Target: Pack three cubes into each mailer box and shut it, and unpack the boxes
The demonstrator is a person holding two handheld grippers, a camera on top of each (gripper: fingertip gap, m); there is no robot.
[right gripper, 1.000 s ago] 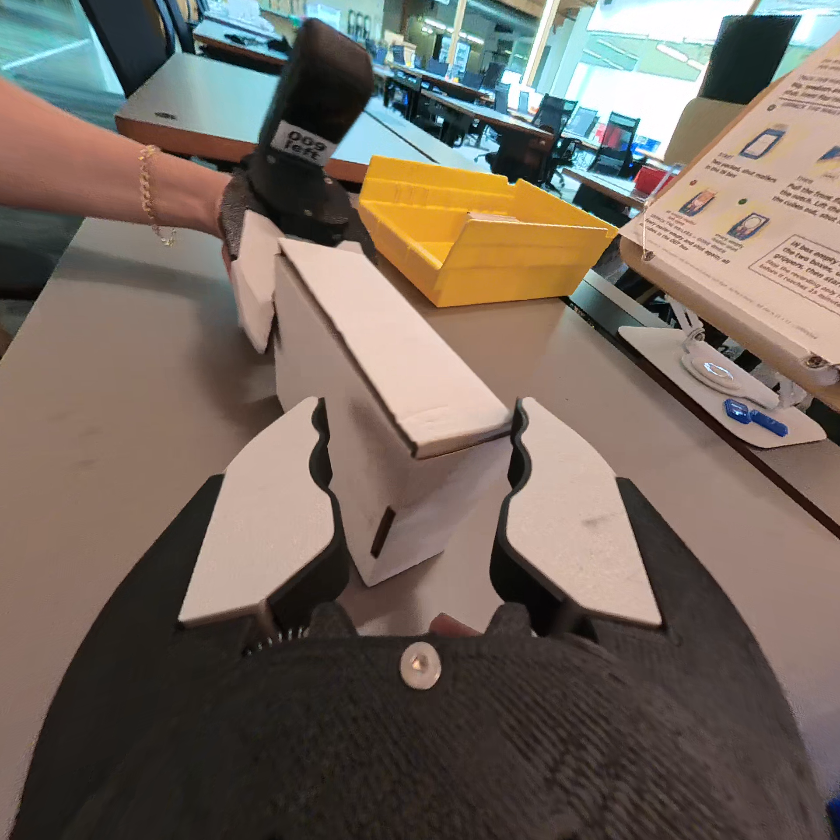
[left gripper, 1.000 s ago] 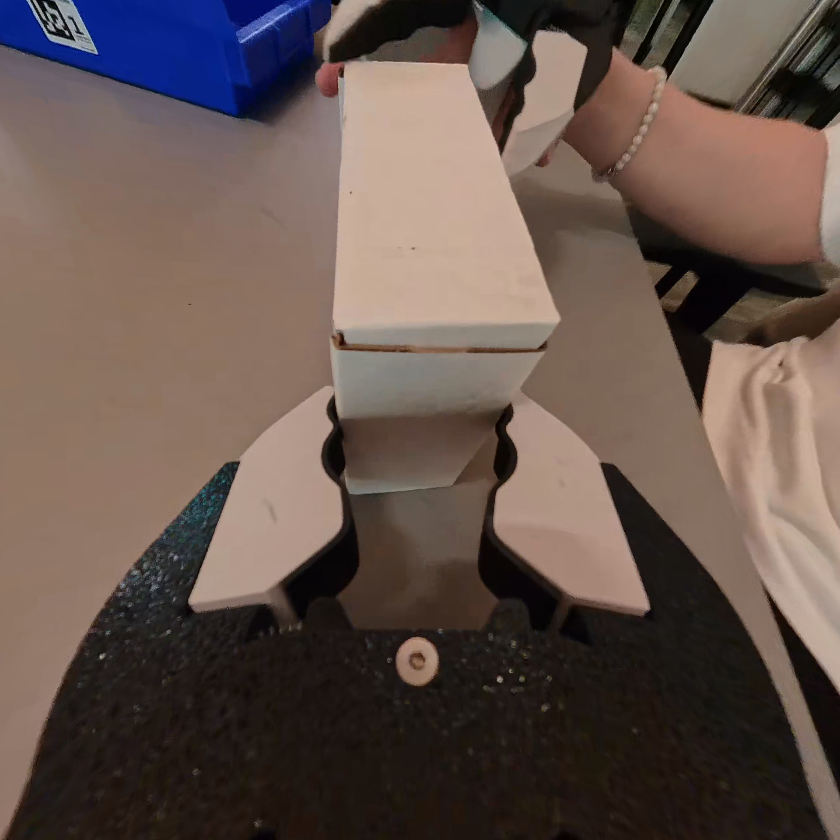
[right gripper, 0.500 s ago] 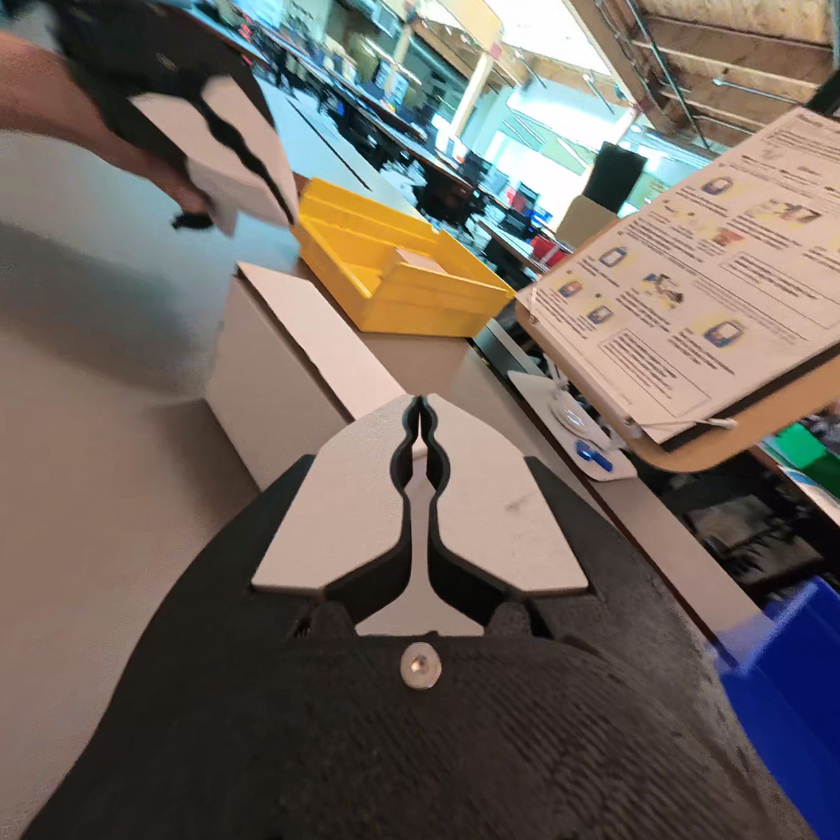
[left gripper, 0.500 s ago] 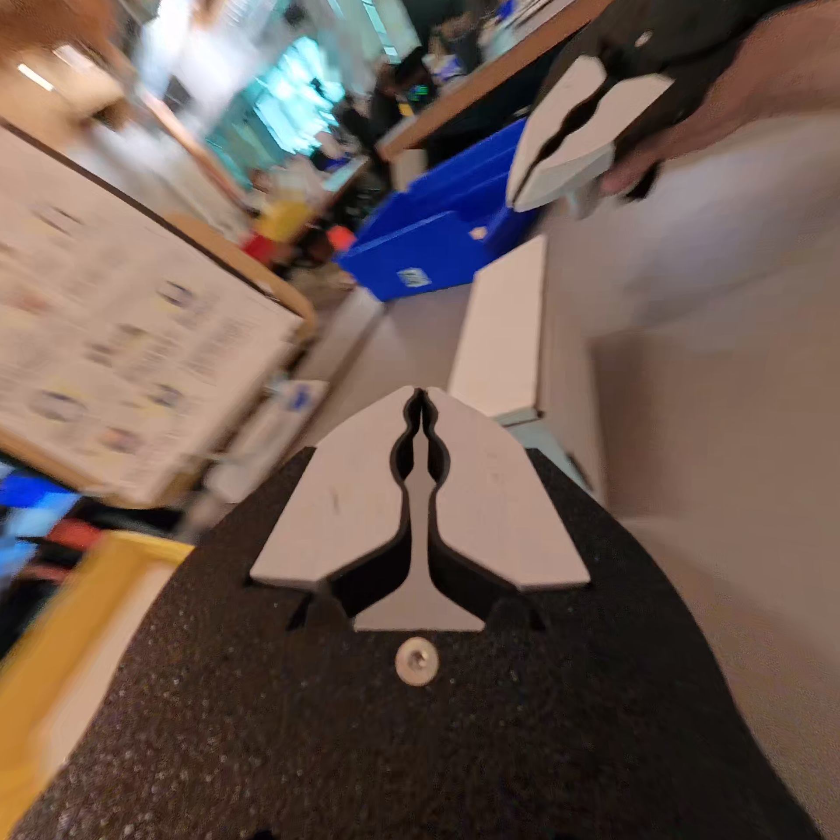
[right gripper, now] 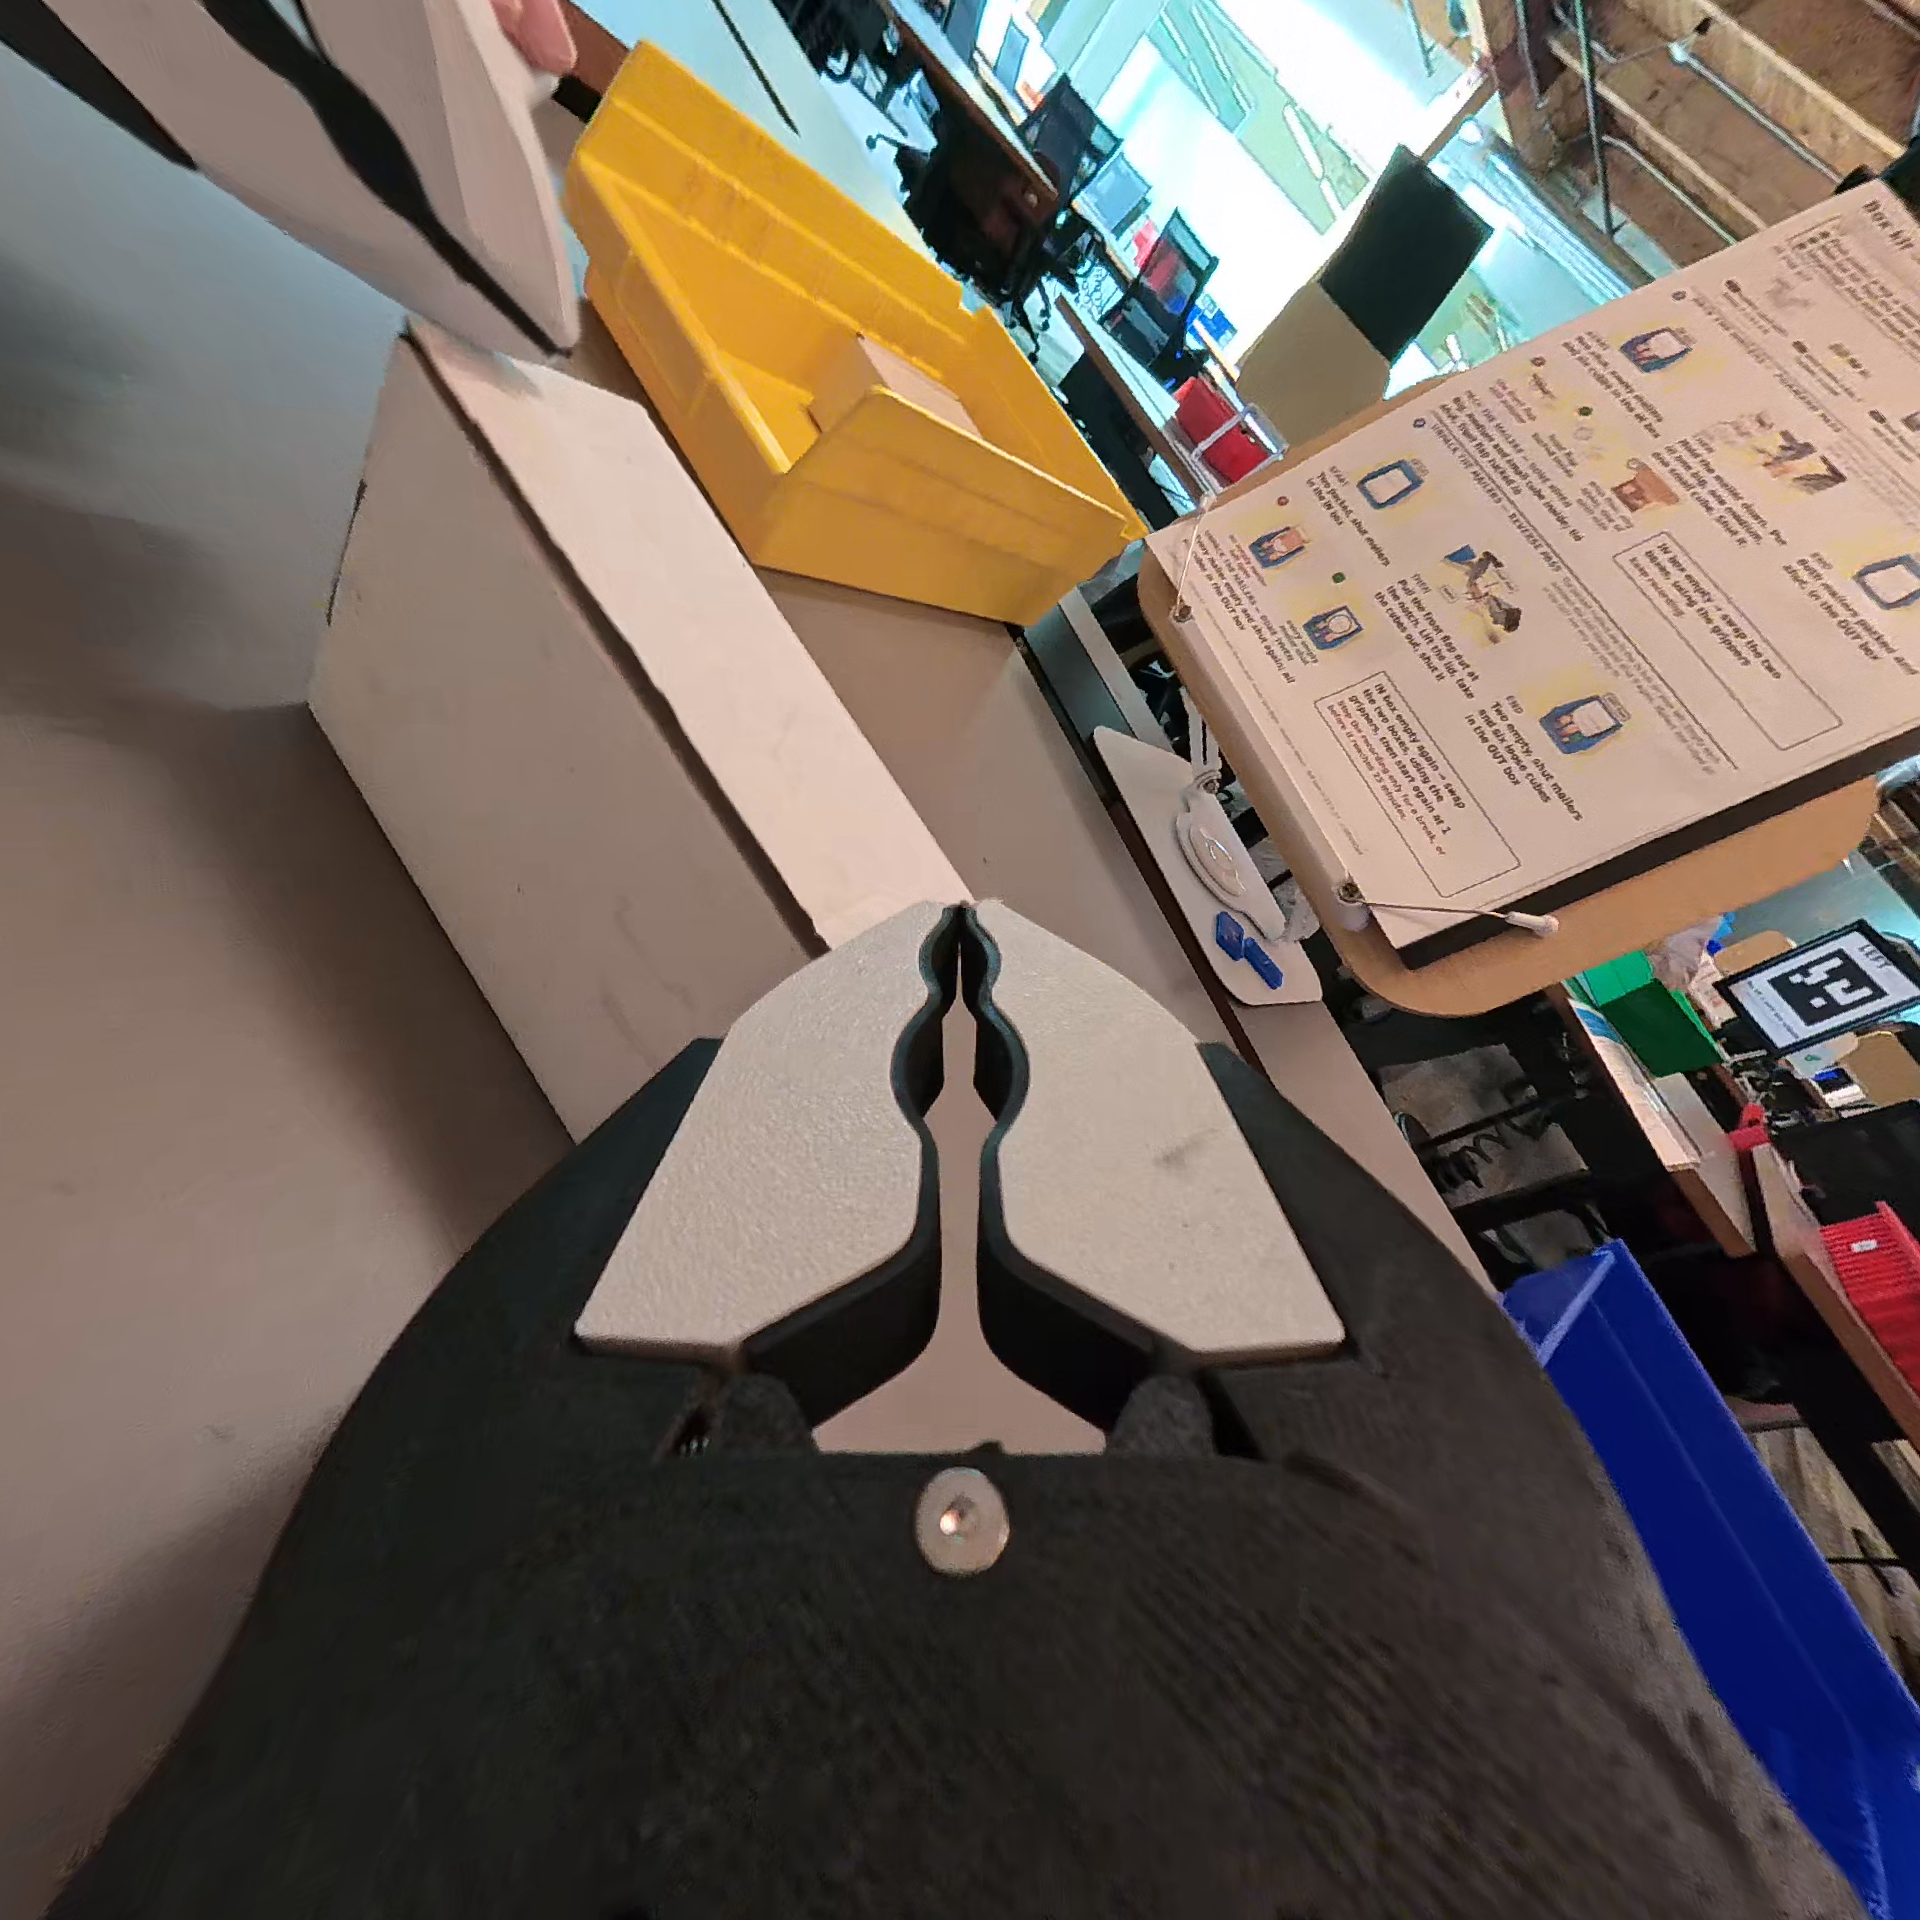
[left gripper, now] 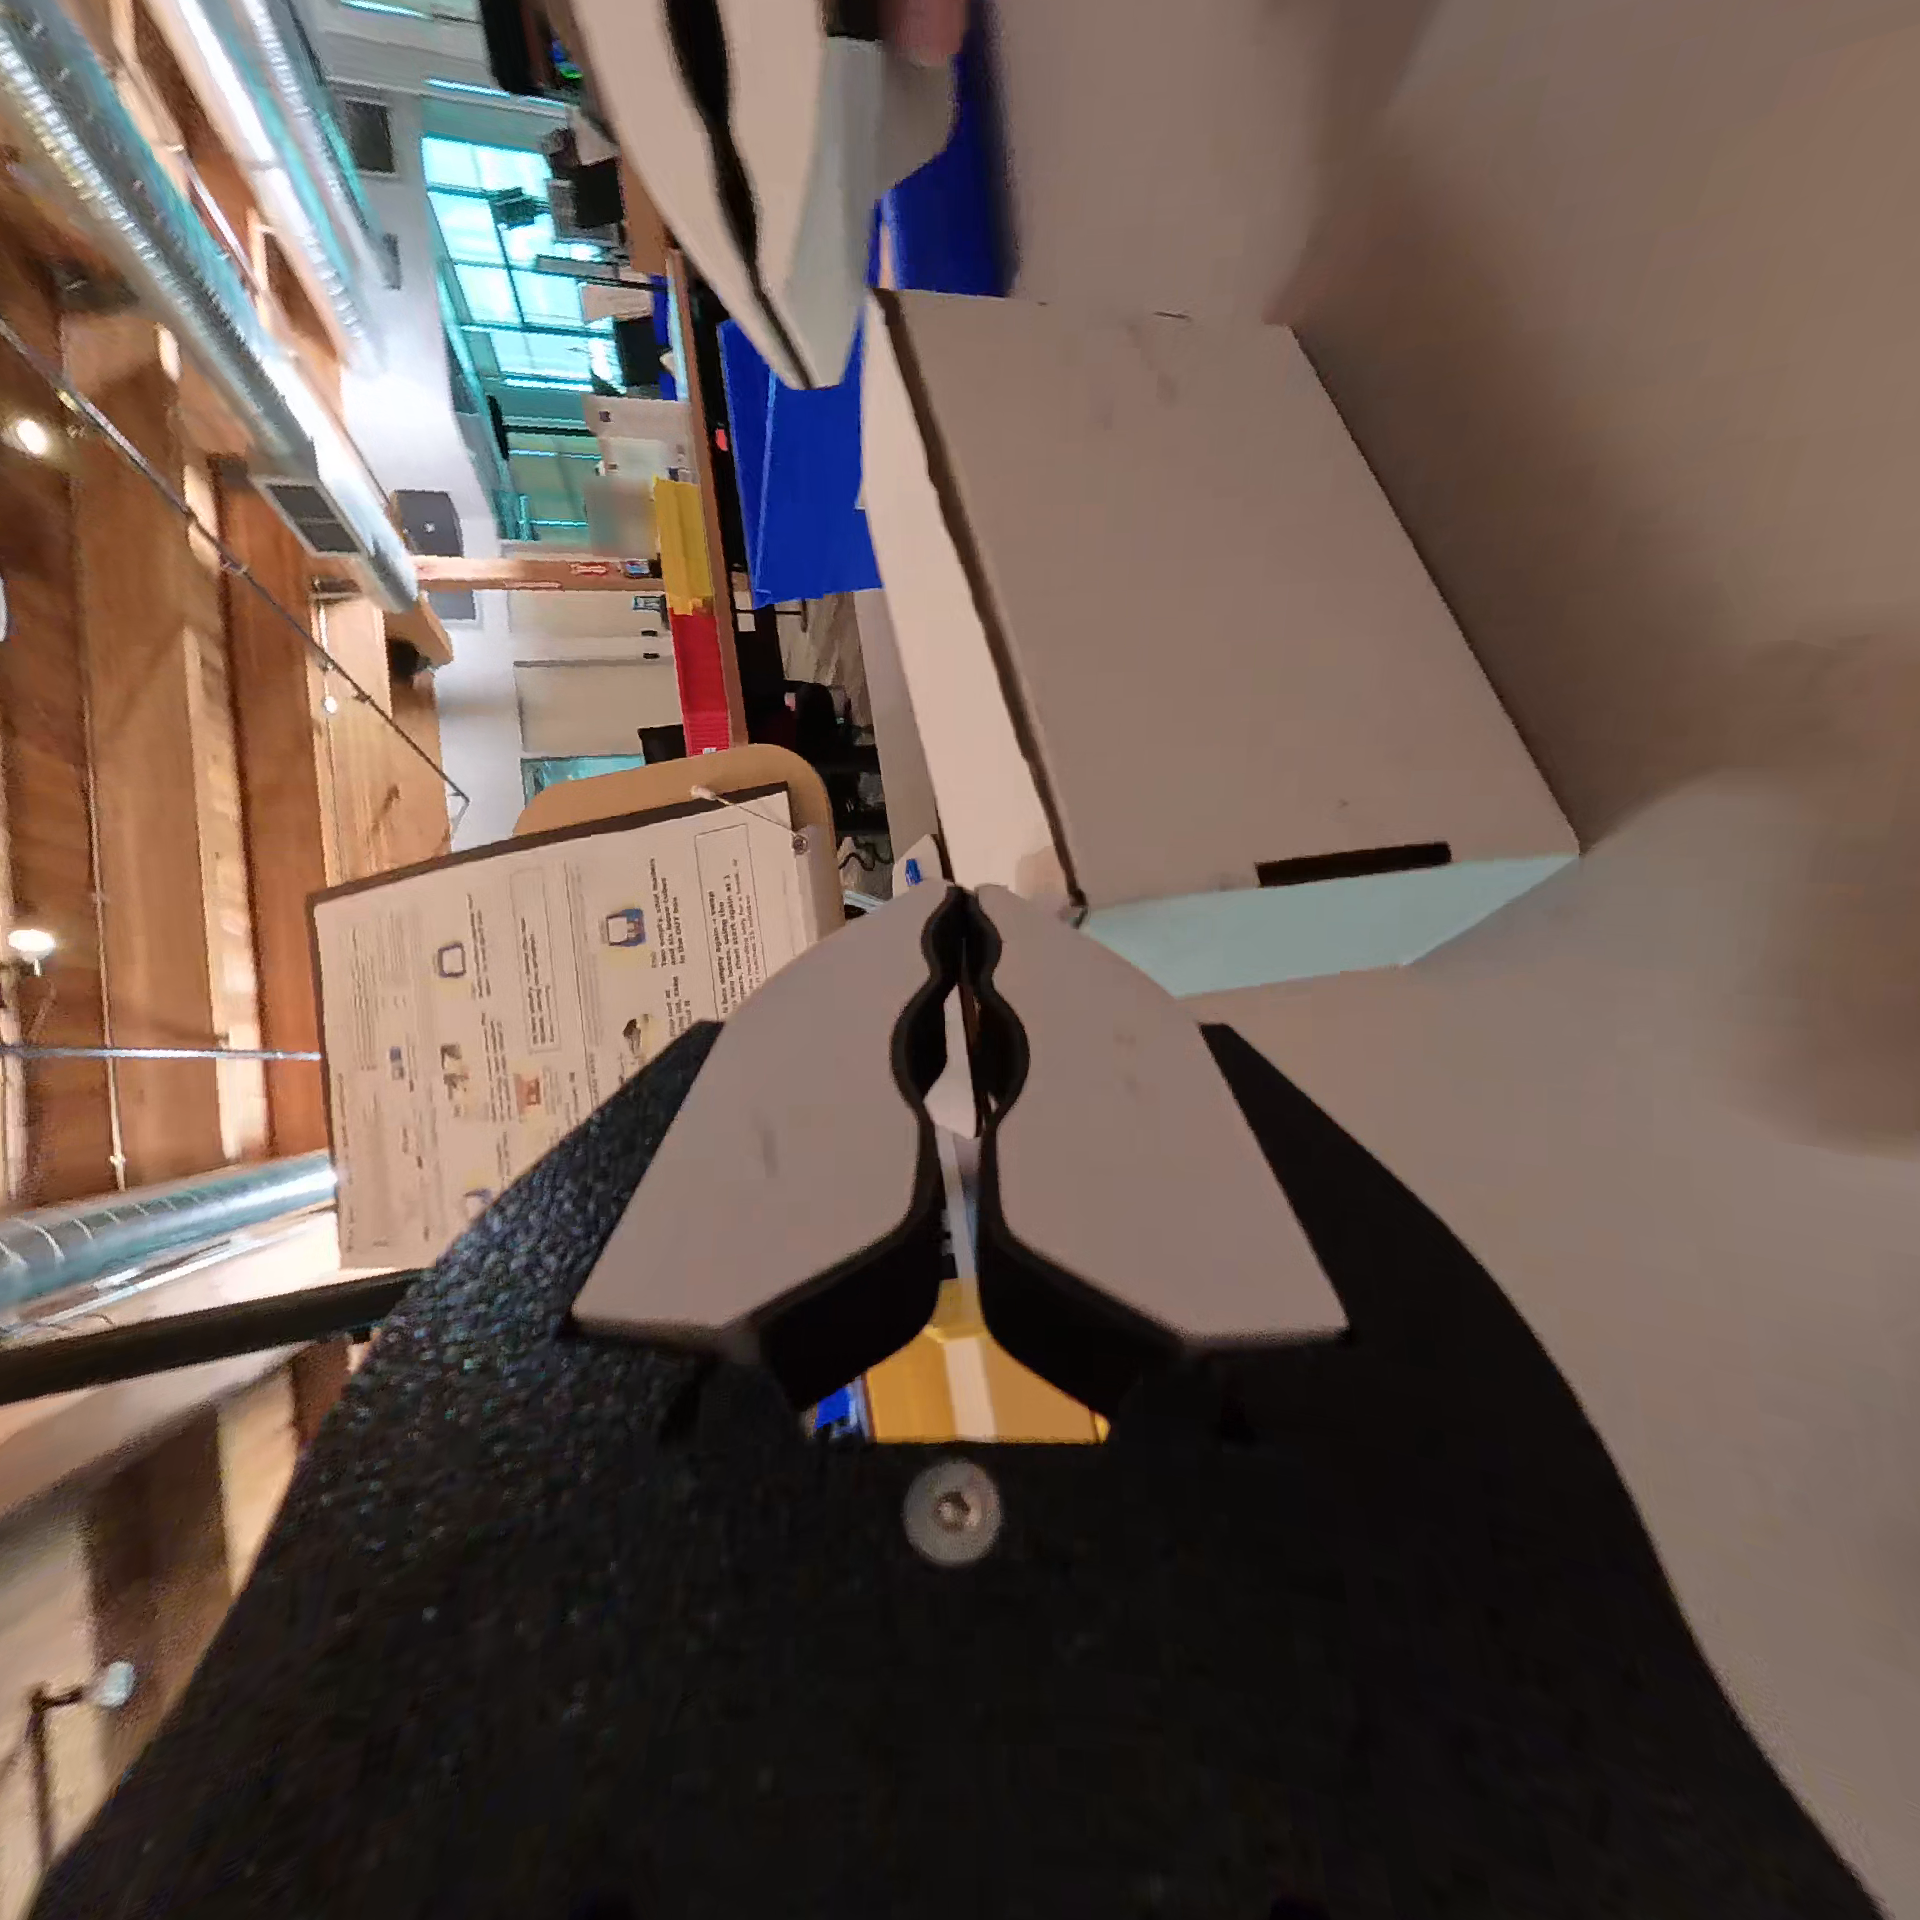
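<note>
Both let go of mailer box (right gripper: 540, 665), now resting shut on table (right gripper: 156, 935); left gripper (left gripper: 961, 925) and right gripper (right gripper: 964, 920) closed, seemingly empty; next box likely due

The mailer box (right gripper: 582, 665) rests on the desk (right gripper: 156, 1039), lid down. Taking the mailer box as the landmark, in the right wrist view: a bin (right gripper: 831, 416) sits on the desk just beyond its far end, holding a smaller box (right gripper: 904, 390). To the right of the mailer box, past the desk's edge, stands a tilted instruction board (right gripper: 1558, 582). The right gripper (right gripper: 964, 925) is at the near end of the mailer box, the left gripper (right gripper: 416, 197) over its far end. A second bin (right gripper: 1714, 1475) lies lower right, off the desk.
</note>
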